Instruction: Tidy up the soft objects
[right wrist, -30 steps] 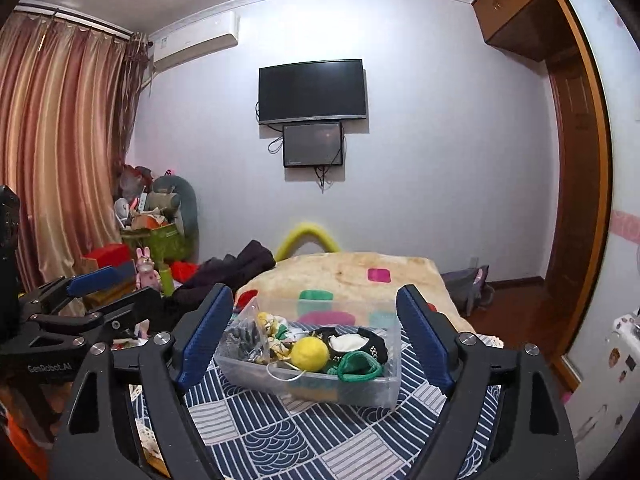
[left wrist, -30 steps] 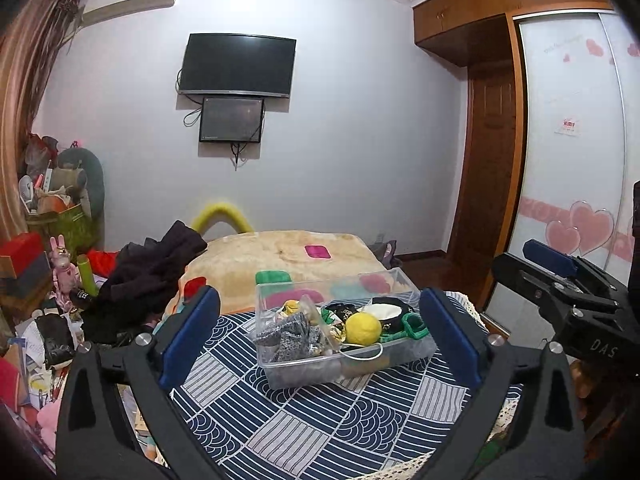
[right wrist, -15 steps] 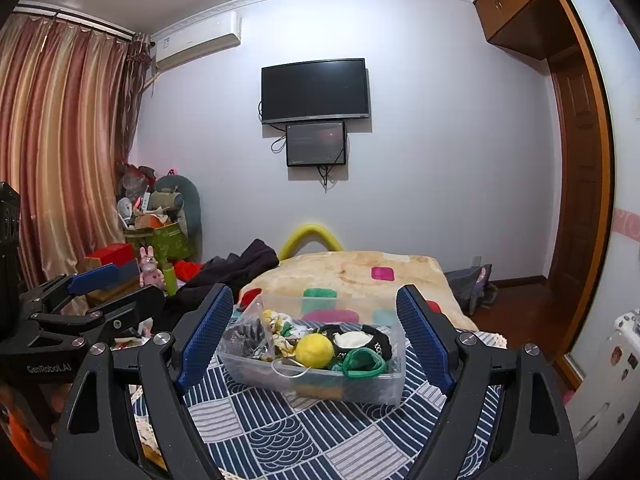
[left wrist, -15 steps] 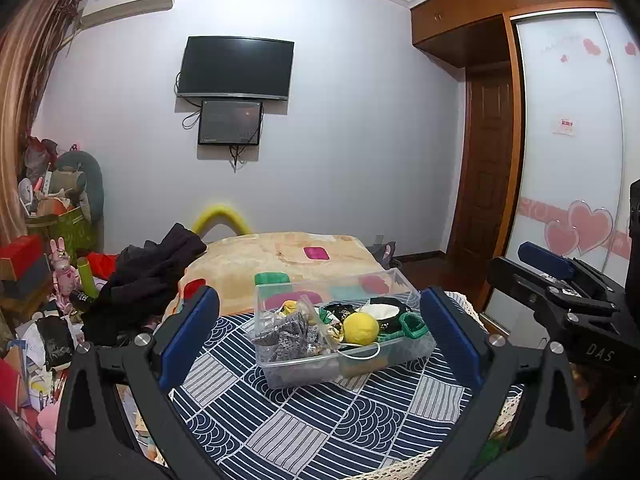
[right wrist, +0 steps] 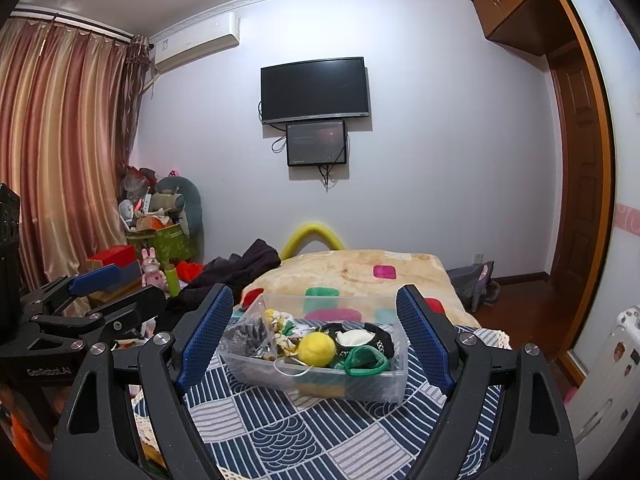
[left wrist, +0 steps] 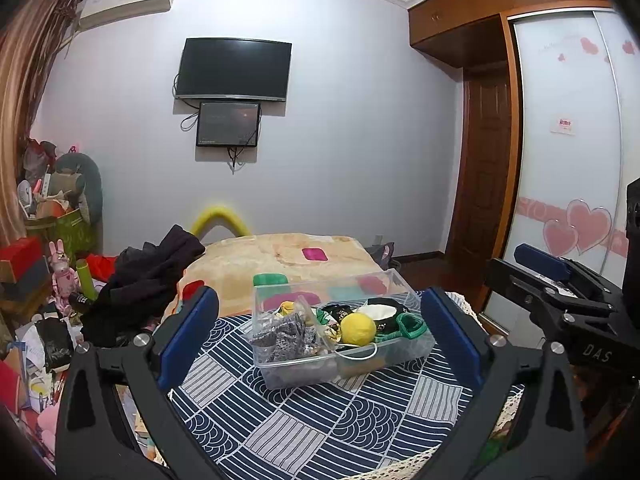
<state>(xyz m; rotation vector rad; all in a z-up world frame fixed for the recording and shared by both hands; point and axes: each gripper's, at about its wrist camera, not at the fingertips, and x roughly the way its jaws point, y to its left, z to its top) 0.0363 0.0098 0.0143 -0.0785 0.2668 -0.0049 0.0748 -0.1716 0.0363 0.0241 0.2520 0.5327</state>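
A clear plastic bin (left wrist: pixel 304 368) stands on a table with a blue patterned cloth (left wrist: pixel 320 424). In it lie a yellow ball (left wrist: pixel 357 327), a grey knit piece (left wrist: pixel 280 334), a green strap (left wrist: pixel 410 325) and a black-and-white item (left wrist: pixel 380 312). My left gripper (left wrist: pixel 320 332) is open and empty, held back from the bin. My right gripper (right wrist: pixel 314 338) is open and empty, also short of the bin (right wrist: pixel 360 388). The yellow ball also shows in the right wrist view (right wrist: pixel 317 349). Each gripper shows in the other's view, the right (left wrist: pixel 560 300) and the left (right wrist: pixel 80 308).
A bed with a beige blanket (left wrist: pixel 280 256) lies beyond the table, with dark clothes (left wrist: pixel 148 276) heaped at its left. Clutter and boxes (left wrist: pixel 36 280) fill the floor at left. A wardrobe with sliding doors (left wrist: pixel 568 184) stands at right.
Both grippers have shifted slightly; the bin sits a little differently in each view. Both stay open and empty.
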